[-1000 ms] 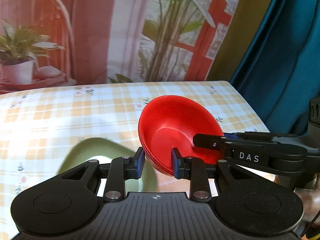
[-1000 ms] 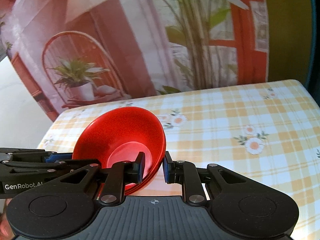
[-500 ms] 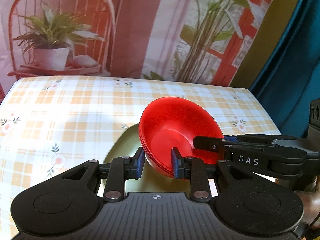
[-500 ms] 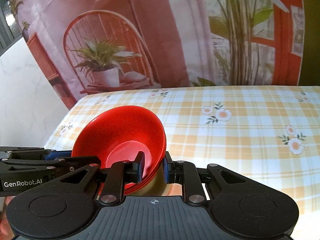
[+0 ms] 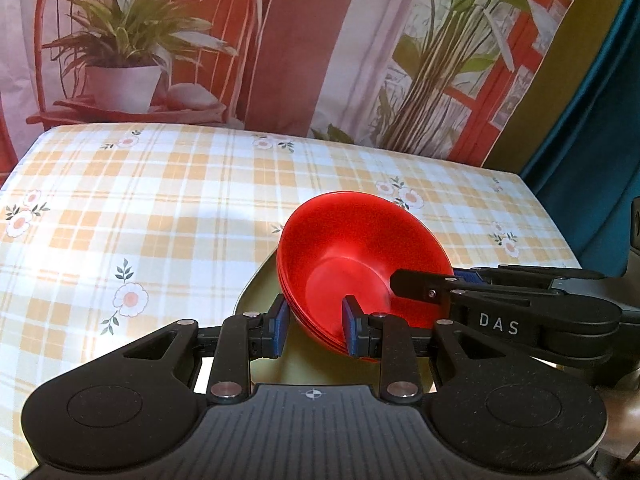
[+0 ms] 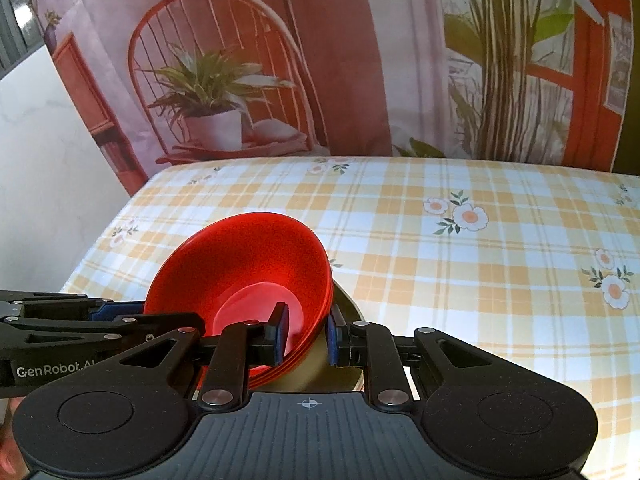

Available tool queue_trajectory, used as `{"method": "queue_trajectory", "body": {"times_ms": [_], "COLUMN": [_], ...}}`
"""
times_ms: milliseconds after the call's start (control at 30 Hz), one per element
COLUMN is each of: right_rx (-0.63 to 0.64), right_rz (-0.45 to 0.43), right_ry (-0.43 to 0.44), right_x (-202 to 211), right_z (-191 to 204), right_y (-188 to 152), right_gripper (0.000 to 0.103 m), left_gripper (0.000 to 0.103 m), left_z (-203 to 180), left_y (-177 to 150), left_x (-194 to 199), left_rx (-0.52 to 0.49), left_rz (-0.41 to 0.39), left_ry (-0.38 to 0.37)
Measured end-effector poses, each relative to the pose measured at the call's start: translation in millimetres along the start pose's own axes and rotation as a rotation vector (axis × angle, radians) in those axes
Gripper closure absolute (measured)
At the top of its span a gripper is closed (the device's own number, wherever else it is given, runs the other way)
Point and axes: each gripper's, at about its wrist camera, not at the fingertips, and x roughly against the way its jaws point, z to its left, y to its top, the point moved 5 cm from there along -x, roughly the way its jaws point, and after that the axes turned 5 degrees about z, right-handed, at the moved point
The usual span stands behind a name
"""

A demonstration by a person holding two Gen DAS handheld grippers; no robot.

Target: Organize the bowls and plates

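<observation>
Printed backdrop (image 5: 304, 40) cloth hangs behind the tabletop (image 5: 160, 208), showing a red wire chair, a potted plant in a white pot, tall green stems and a red window frame; a teal curtain (image 5: 592, 128) hangs at the right edge of the left wrist view. Over the tabletop lies a yellow-and-white plaid cloth scattered with small daisy prints.

Two pieces of writing can be read. In the left wrist view the right tool (image 5: 424, 284), reaching in from the right, carries the white letters "DAS" on its black arm. In the right wrist view the left tool (image 6: 132, 318), reaching in from the left, carries "GenRobot.AI", the last letter partly cut off behind the camera's own tool.

A stack of red bowls (image 5: 360, 264) is held tilted between both tools, its opening turned toward the cameras; several nested rims show as stepped edges along its lower side, and the innermost bowl holds nothing. The left tool (image 5: 314, 326) has its jaws narrow and clamped on the near rim of the stack, one blue pad inside the bowl and one outside. The right tool (image 6: 306, 334) pinches the opposite rim the same way, jaws narrow, one pad inside and one outside.

Directly below the stack sits an olive-green plate (image 5: 264, 292) on the cloth, mostly hidden by the bowls and the tools. Whether the stack touches the plate cannot be told.
</observation>
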Motion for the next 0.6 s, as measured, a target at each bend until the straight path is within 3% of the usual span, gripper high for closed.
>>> {"method": "queue_trajectory", "body": {"times_ms": [600], "right_rx": [0.024], "right_rz": [0.010], "right_ry": [-0.015], "right_x": [-8], "right_z": [5], "right_y": [-5], "right_gripper": [0.081], "left_gripper": [0.073], "left_z": [3], "left_y": [-5], "left_x": [-12], "left_rx": [0.000], "left_rz": [0.006], "left_ry": [0.026]}}
